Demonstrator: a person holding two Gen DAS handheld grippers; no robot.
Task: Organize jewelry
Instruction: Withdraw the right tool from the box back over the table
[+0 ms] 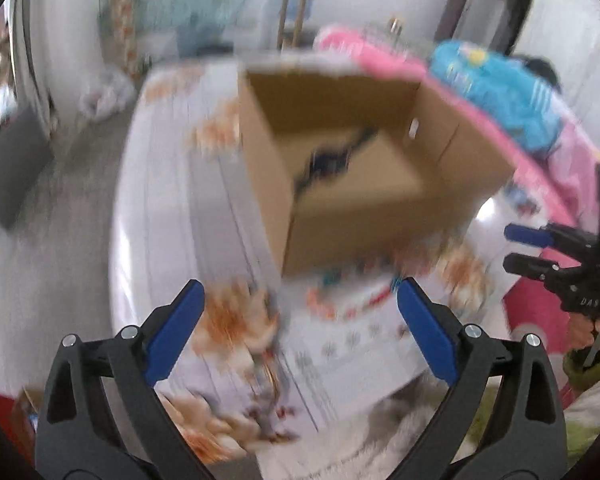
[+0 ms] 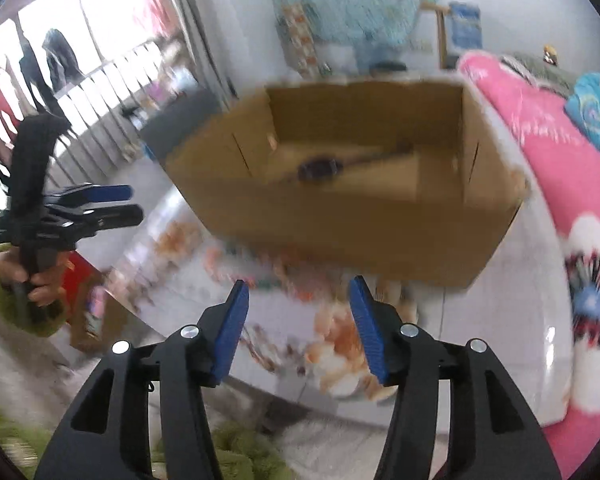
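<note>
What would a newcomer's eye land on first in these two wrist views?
The open cardboard box dominates the middle of both views, standing on a white patterned surface, with a dark blurred item lying on its bottom. Next comes the bright pink bedding to the box's right. Both the left gripper and the right gripper are open and empty in the foreground.

Both pictures are bright with soft daylight. In the right wrist view it pours in from the window (image 2: 80,40) at far left. Everything far looks smeared and blurry. The edges bend round and go black.
</note>
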